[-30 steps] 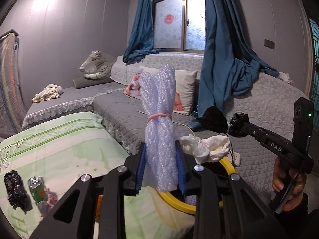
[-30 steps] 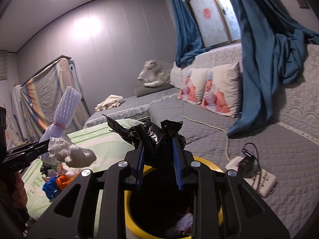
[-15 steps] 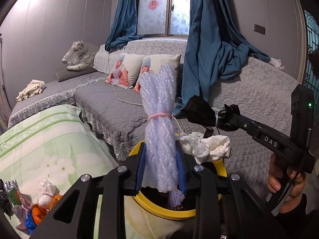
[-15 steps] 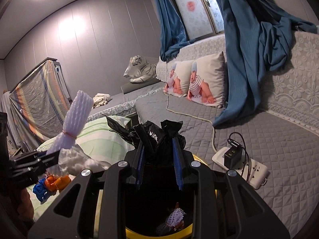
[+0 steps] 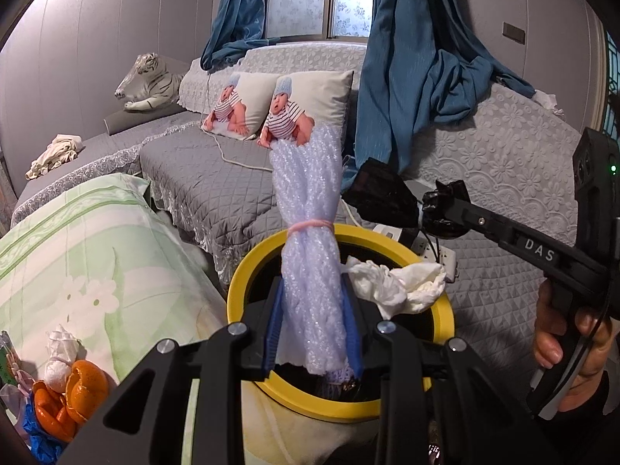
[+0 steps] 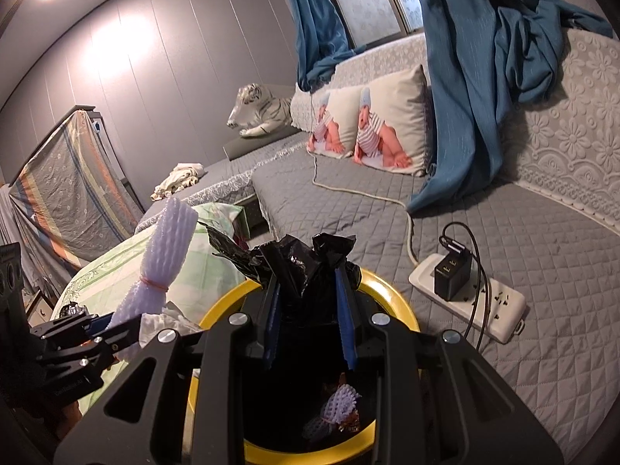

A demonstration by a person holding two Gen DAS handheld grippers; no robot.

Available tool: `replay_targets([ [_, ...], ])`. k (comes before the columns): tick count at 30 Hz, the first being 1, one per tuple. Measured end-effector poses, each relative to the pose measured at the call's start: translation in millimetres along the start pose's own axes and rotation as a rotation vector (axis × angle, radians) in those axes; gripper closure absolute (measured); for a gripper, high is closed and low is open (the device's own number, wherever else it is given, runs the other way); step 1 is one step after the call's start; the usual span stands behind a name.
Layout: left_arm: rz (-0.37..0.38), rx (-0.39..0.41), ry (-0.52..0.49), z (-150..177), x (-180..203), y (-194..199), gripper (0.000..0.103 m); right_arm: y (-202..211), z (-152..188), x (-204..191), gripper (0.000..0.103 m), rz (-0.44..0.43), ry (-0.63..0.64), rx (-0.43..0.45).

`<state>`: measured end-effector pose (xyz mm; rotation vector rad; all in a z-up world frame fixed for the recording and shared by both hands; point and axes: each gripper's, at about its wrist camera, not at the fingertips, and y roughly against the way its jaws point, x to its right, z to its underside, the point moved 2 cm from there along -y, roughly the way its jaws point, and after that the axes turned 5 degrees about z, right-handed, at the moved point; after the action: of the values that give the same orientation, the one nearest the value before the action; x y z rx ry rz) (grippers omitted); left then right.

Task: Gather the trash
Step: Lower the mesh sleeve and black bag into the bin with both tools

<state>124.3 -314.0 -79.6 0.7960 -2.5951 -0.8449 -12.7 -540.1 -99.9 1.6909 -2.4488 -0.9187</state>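
Foam netting bundle (image 5: 310, 271), light and squishy, is pinched low by the left tongs (image 5: 312, 337); black bag (image 6: 306, 271), flimsy, is clamped by the right tongs (image 6: 308, 329).

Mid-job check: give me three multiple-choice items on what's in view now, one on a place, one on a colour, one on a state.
1. Where is the power strip?
A. on the grey quilted cover
B. inside the bin
C. on the green bedding

2. What colour is the bin rim?
A. red
B. yellow
C. white

3. What is the right hand-held gripper doing?
A. standing open and empty
B. clamping black plastic
C. clamping a pillow

Answers: 1 A, it lies on the cover beside the bin. 2 B, the ring is yellow. 3 B, crumpled black plastic sits pinched between the blue pads.
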Motion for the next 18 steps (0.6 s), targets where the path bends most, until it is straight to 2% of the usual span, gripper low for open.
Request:
replay_targets([
  [18,0.023,-0.070,0.027,13,-1,-34,0.076,-34,11,11,0.076,0.033,-0.032,-0.106],
])
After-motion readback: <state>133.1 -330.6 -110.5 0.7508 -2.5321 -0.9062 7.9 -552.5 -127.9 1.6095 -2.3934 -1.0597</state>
